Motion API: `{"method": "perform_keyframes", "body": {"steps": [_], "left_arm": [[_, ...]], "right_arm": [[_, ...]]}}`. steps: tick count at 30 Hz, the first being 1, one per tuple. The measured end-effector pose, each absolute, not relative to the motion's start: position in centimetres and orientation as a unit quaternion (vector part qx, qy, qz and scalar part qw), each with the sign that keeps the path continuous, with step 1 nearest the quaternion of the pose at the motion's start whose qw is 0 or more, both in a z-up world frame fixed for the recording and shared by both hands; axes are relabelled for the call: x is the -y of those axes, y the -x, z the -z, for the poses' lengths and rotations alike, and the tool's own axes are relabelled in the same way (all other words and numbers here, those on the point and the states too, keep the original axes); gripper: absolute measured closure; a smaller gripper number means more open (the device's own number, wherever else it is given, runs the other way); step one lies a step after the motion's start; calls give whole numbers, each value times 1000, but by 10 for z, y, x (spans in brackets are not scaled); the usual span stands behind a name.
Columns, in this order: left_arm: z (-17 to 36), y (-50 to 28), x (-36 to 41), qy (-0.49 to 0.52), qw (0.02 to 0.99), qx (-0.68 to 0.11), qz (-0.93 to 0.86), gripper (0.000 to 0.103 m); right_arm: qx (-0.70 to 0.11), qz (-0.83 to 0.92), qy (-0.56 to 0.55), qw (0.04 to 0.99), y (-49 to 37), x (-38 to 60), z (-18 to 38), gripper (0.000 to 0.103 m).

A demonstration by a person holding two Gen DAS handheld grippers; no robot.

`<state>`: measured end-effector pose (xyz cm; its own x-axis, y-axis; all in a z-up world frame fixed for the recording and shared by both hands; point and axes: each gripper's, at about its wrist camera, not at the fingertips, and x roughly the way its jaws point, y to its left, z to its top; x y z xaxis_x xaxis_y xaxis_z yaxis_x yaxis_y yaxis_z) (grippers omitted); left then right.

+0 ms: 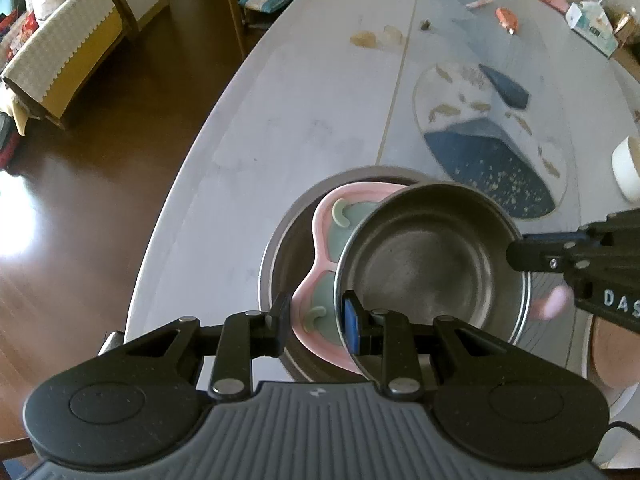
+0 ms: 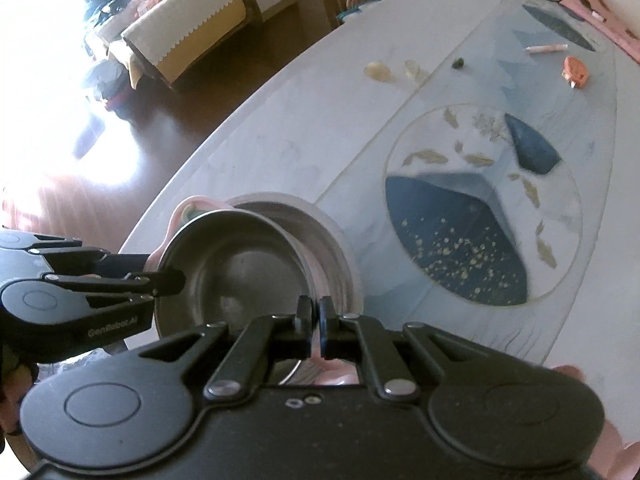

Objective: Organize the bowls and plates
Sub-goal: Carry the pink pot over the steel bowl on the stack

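The counter (image 1: 248,128) is a pale, oval surface with a seam running its length and a printed round motif (image 2: 484,208) of dark blue shapes and gold flecks. Small items lie at its far end: an orange object (image 1: 507,19), a pink stick (image 1: 479,2) and a tissue box (image 1: 592,28). A white cup (image 1: 626,168) stands at the right edge of the left wrist view. Beyond the counter lies dark, glossy wood flooring (image 1: 100,184) with strong glare, and a sofa with a white scalloped cover (image 1: 60,52).

Near the counter's near edge sits a large metal bowl (image 1: 280,256). A pink divided plate (image 1: 320,240) rests inside it, tilted. A smaller steel bowl (image 1: 432,264) lies on top, also tilted.

The left hand-held gripper (image 1: 316,320) is clamped across the near rims of the steel bowl and pink plate, one finger inside the bowl and one outside the plate. The right hand-held gripper (image 2: 314,316) is clenched on the steel bowl's opposite rim; whether it also pinches the plate cannot be determined.
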<state>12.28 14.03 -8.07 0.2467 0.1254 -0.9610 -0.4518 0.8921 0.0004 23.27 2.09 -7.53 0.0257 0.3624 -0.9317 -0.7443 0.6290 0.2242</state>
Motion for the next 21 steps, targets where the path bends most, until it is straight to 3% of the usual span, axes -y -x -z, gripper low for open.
{"method": "perform_keyframes", "body": {"steps": [21], "left_arm": [[108,-134,-146,122,771,-596,-188,76]], "right_arm": [[-579,-394,200,686,-238,-42,89,97]]}}
